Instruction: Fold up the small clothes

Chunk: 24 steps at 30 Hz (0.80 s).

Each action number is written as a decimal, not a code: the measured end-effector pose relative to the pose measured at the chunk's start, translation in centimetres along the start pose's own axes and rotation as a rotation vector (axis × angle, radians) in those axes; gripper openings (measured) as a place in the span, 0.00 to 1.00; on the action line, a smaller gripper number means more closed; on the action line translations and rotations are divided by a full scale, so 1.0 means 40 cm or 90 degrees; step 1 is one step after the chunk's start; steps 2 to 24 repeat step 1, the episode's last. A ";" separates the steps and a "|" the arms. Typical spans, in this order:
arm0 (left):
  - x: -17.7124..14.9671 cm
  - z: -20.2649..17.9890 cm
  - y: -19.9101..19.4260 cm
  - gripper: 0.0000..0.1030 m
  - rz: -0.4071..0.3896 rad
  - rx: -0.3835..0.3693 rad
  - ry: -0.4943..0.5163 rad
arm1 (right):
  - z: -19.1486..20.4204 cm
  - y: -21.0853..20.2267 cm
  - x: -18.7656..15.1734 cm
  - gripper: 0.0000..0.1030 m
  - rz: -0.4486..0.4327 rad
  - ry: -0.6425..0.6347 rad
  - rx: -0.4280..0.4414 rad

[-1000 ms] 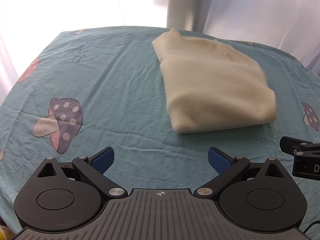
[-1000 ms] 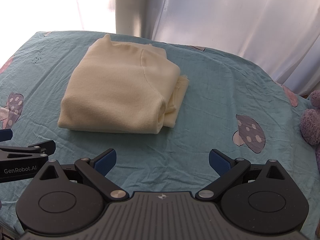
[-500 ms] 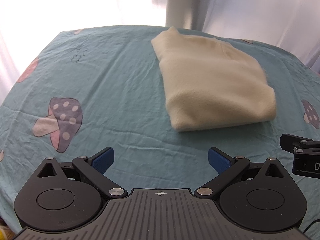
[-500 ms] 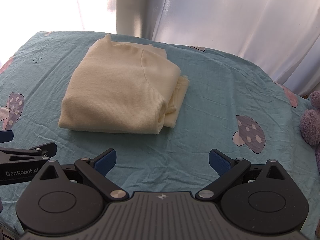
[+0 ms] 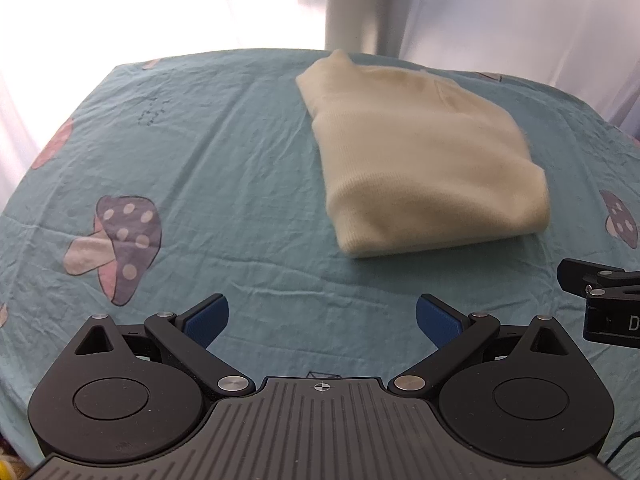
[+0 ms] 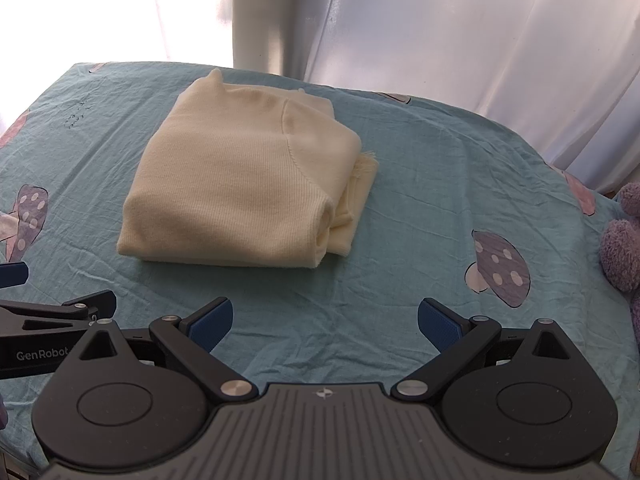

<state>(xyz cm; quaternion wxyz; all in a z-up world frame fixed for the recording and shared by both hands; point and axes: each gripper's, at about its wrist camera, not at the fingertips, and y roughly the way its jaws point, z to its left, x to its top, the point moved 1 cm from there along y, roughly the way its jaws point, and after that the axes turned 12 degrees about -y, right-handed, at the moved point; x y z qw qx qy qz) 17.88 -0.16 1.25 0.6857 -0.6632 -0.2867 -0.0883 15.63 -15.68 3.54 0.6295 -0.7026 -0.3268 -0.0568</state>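
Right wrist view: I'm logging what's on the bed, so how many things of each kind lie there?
Folded cream sweater: 1
Purple plush toy: 1
Total: 2, both on the mushroom-print sheet.

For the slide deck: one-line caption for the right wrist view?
Open right gripper hovers before a folded cream knit sweater on a teal mushroom-print sheet.

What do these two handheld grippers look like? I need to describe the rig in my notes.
Both match: the left gripper and right gripper have matte black bodies with two round discs, silver pivot bolts, a ribbed grey centre plate bearing a small cross mark, and blue textured pads. White "GenRobot" lettering shows on the left one's side.
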 end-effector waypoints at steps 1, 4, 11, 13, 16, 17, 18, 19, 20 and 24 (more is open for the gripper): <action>-0.001 0.000 0.000 0.99 0.000 0.000 0.002 | 0.000 -0.001 0.001 0.96 0.000 0.000 0.000; -0.001 0.000 0.000 0.99 0.000 0.000 0.002 | 0.000 -0.001 0.001 0.96 0.000 0.000 0.000; -0.001 0.000 0.000 0.99 0.000 0.000 0.002 | 0.000 -0.001 0.001 0.96 0.000 0.000 0.000; -0.001 0.000 0.000 0.99 0.000 0.000 0.002 | 0.000 -0.001 0.001 0.96 0.000 0.000 0.000; -0.001 0.000 0.000 0.99 0.000 0.000 0.002 | 0.000 -0.001 0.001 0.96 0.000 0.000 0.000; -0.001 0.000 0.000 0.99 0.000 0.000 0.002 | 0.000 -0.001 0.001 0.96 0.000 0.000 0.000; -0.001 0.000 0.000 0.99 0.000 0.000 0.002 | 0.000 -0.001 0.001 0.96 0.000 0.000 0.000; -0.001 0.000 0.000 0.99 0.000 0.000 0.002 | 0.000 -0.001 0.001 0.96 0.000 0.000 0.000; -0.001 0.000 0.000 0.99 0.000 0.000 0.002 | 0.000 -0.001 0.001 0.96 0.000 0.000 0.000; -0.001 0.000 0.000 0.99 0.000 0.000 0.002 | 0.000 -0.001 0.001 0.96 0.000 0.000 0.000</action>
